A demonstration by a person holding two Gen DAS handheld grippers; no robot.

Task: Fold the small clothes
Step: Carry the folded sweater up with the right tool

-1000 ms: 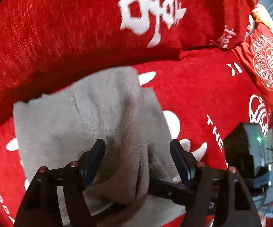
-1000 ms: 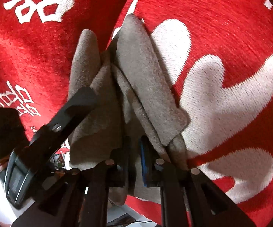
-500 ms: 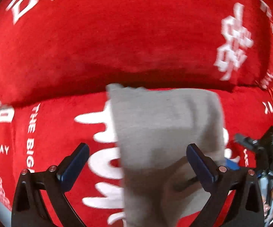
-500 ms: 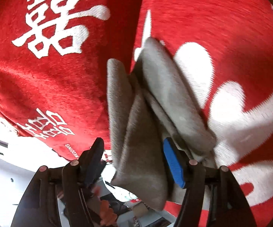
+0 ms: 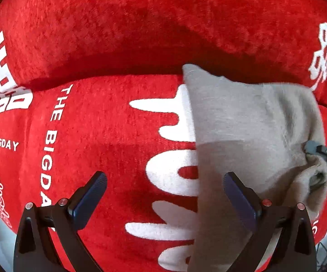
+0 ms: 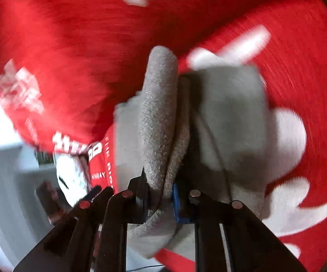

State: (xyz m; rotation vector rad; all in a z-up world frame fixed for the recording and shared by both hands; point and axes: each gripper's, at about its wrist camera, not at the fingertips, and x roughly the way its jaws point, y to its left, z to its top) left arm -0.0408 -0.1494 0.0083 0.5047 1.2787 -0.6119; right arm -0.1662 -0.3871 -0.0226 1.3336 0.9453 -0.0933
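Observation:
A small grey fleece garment (image 5: 242, 124) lies on the red sofa seat, at the right of the left wrist view. My left gripper (image 5: 163, 195) is open and empty, its right finger (image 5: 240, 197) over the garment's left edge. My right gripper (image 6: 160, 199) is shut on a bunched fold of the garment (image 6: 161, 117) and lifts it. That gripper also shows at the right edge of the left wrist view (image 5: 322, 156), pinching the garment's right side. The right wrist view is motion-blurred.
A red sofa cover (image 5: 95, 136) with white characters and "THE BIGDAY" text lies under the garment. The red backrest (image 5: 140, 22) rises behind. A pale floor and small objects (image 6: 16, 170) show beyond the sofa's edge.
My left gripper let go of the garment, opened wide and shifted left. My right gripper briefly opened, then shut again on a fold and is swinging with it.

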